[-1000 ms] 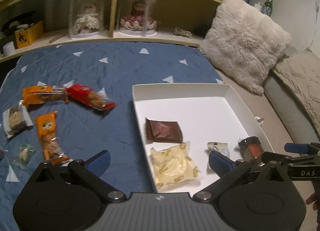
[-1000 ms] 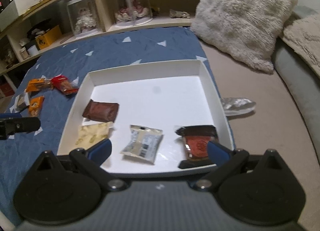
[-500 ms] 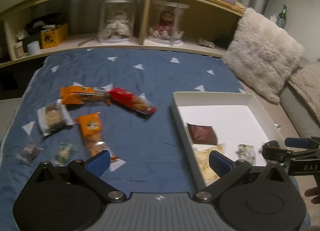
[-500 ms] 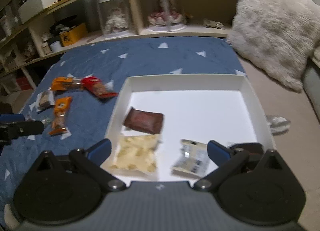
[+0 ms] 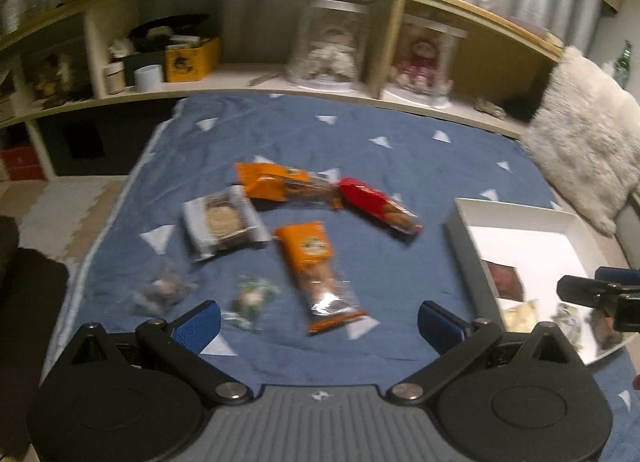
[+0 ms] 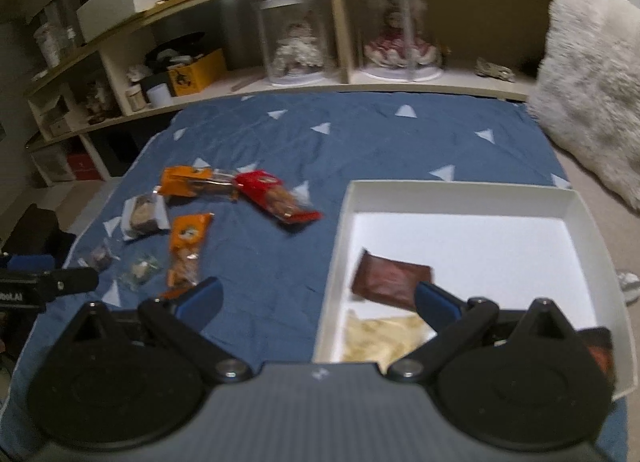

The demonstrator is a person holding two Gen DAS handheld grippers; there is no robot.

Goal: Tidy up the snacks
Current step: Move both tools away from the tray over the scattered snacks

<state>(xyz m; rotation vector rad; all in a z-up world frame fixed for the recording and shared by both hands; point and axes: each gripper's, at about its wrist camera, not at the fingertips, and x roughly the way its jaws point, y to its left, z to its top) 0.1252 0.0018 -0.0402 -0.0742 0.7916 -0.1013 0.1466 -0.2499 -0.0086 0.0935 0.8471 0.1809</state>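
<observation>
Your left gripper has its fingers spread wide with nothing between them, hanging just above the blue bedspread and pointed at the loose snacks. The upright orange packet lies straight ahead, nearest the fingers. Your right gripper is likewise wide and empty, one finger over the bedspread and the other over the near corner of the white tray.

About half the job looks done, as far as the snacks in sight go. In the tray you have a brown packet, a pale yellow packet and a dark red-labelled one at the near right edge. Left on the bedspread are the two orange packets, the red packet, a clear-wrapped cookie and two small wrapped sweets near your left fingers.

The right wrist view gives you most of the tray's floor; the left wrist view cuts it to a sliver but shows the loose snacks closer, though blurred.
</observation>
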